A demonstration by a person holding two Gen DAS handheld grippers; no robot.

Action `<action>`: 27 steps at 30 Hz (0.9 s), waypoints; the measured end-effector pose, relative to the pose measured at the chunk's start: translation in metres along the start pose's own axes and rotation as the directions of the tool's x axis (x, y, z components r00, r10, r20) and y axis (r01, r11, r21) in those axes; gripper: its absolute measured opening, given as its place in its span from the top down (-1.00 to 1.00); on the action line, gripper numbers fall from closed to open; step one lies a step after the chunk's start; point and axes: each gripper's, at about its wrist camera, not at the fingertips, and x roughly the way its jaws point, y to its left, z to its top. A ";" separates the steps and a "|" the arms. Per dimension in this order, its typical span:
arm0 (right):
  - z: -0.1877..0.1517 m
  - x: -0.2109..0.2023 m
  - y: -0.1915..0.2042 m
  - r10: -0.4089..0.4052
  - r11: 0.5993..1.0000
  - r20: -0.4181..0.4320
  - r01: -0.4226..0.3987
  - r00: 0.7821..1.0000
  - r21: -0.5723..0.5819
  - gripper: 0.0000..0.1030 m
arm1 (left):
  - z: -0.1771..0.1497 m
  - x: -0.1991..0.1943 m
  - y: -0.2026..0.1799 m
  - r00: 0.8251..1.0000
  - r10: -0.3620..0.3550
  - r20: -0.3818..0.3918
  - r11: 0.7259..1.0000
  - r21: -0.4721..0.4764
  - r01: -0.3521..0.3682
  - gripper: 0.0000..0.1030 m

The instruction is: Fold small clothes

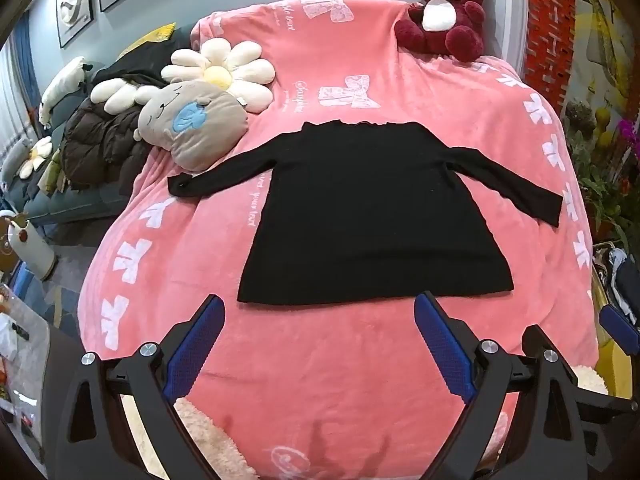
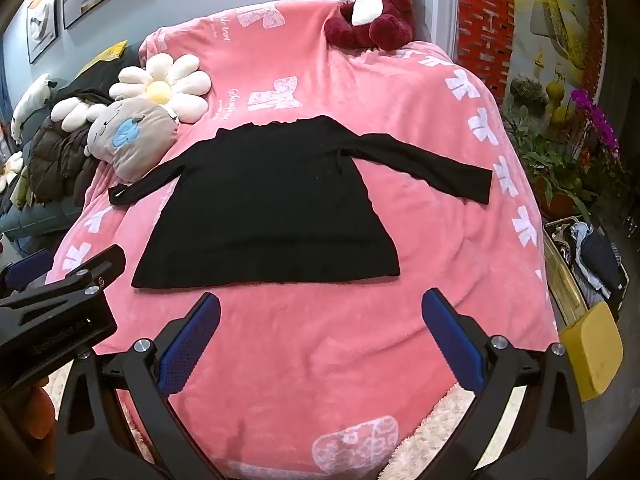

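A small black long-sleeved top [image 1: 368, 208] lies flat on a pink blanket [image 1: 320, 360], both sleeves spread out, hem toward me. It also shows in the right wrist view [image 2: 272, 208]. My left gripper [image 1: 320, 312] is open and empty, just short of the hem. My right gripper [image 2: 320, 308] is open and empty, also just short of the hem, toward its right end. The left gripper's body [image 2: 52, 304] shows at the left edge of the right wrist view.
A grey plush cushion [image 1: 196, 124] and a daisy cushion [image 1: 224, 72] lie by the left sleeve. A red and white plush bear [image 1: 444, 8] sits at the far edge. A basket of clothes [image 2: 592, 260] stands to the right, plants [image 2: 560, 152] behind it.
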 end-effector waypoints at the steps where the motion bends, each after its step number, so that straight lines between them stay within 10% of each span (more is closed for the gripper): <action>1: 0.000 -0.001 0.000 0.001 1.000 0.000 -0.001 1.000 0.001 -0.91 | 0.000 0.000 -0.001 1.000 -0.002 0.001 1.000 0.000 0.002 -0.80; 27: -0.004 -0.002 -0.001 -0.012 1.000 -0.005 0.012 1.000 0.001 -0.91 | -0.004 -0.003 0.007 1.000 0.000 0.006 1.000 -0.006 0.000 -0.80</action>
